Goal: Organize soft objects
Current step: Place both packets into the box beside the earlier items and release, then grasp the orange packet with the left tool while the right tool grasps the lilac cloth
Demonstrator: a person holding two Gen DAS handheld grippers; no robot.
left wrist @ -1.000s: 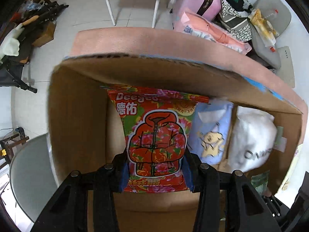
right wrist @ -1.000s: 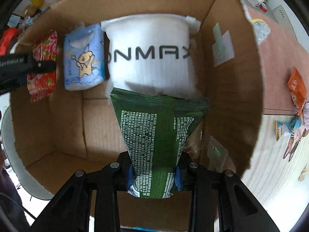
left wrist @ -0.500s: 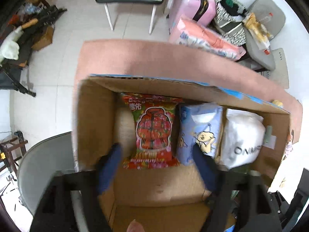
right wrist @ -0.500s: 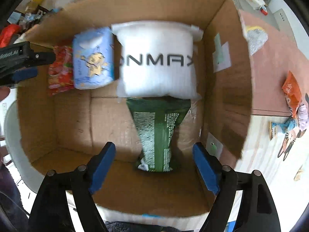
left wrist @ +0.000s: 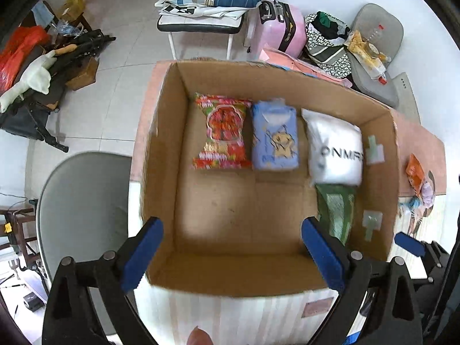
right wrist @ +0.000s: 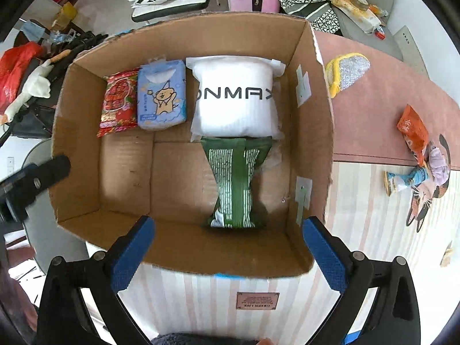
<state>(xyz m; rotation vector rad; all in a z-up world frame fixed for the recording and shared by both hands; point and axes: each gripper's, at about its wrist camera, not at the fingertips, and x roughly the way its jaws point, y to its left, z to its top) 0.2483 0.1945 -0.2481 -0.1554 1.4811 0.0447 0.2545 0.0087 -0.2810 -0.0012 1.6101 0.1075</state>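
An open cardboard box (left wrist: 169, 149) (right wrist: 313, 109) holds a red floral pack (left wrist: 221, 132) (right wrist: 118, 103), a blue tissue pack (left wrist: 274, 138) (right wrist: 161, 95), a white ONMAX pack (left wrist: 335, 149) (right wrist: 234, 97) and a green pack (left wrist: 336, 212) (right wrist: 234, 184) lying on its floor. My left gripper (left wrist: 231, 251) is open and empty above the box's near edge. My right gripper (right wrist: 227, 251) is open and empty above the near wall, just behind the green pack.
An orange snack pack (right wrist: 412, 133), a yellow-edged silver pouch (right wrist: 348, 72) and a small figure toy (right wrist: 425, 169) lie on the table right of the box. A grey chair (left wrist: 83, 201) stands left. A stool, pink suitcase (left wrist: 283, 28) and clutter sit on the floor beyond.
Both grippers opened, letting go of the red floral pack and the green pack, which now lie in the box. Both grippers pulled back and up above the box's near edge.
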